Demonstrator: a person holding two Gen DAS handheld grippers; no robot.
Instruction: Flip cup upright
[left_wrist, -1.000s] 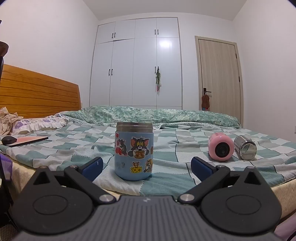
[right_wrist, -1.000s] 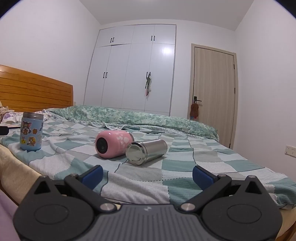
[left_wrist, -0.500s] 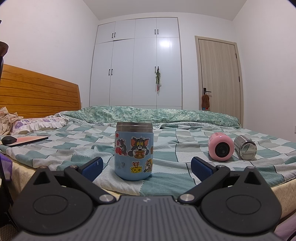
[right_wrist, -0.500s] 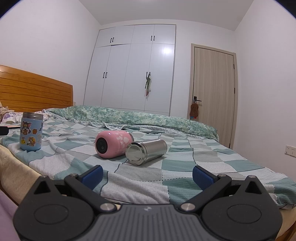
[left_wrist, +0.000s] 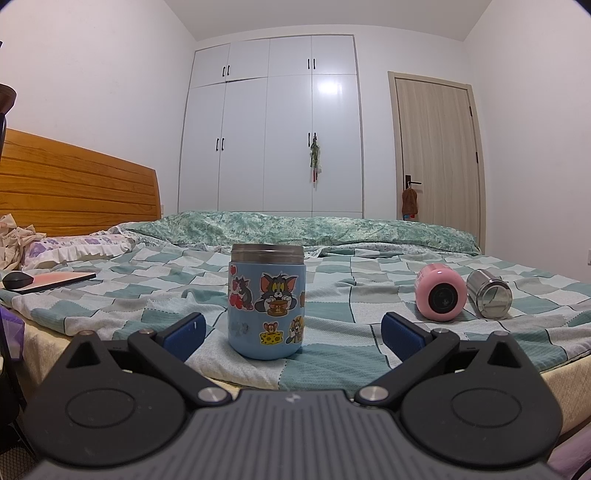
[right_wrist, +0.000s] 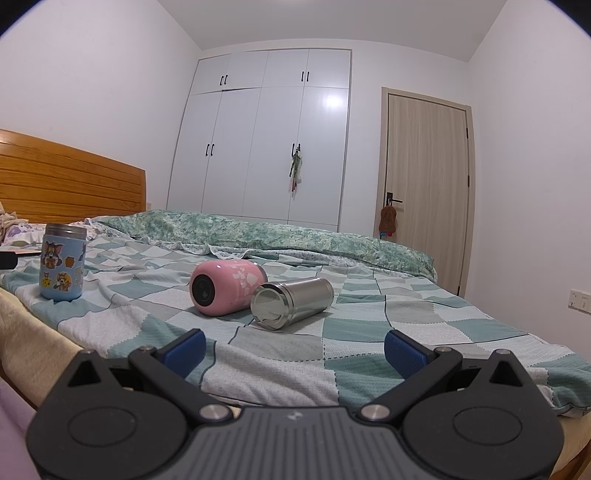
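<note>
The left gripper (left_wrist: 291, 334) hung at the near edge of the bed (left_wrist: 369, 280) with its blue fingers (left_wrist: 183, 330) spread wide and holding nothing. Just beyond them a blue cup (left_wrist: 266, 306) covered in cartoon stickers stood upright near that edge. The right gripper (right_wrist: 293, 349) was likewise spread wide and empty. Past it, toward the middle of the bed, a pink cup (right_wrist: 225, 286) and a steel cup (right_wrist: 290, 302) lay on their sides, touching. Farther back a folded green blanket (right_wrist: 258, 232) ran along the far edge, with a white wardrobe (right_wrist: 266, 140) and a door (right_wrist: 424, 184) behind.
</note>
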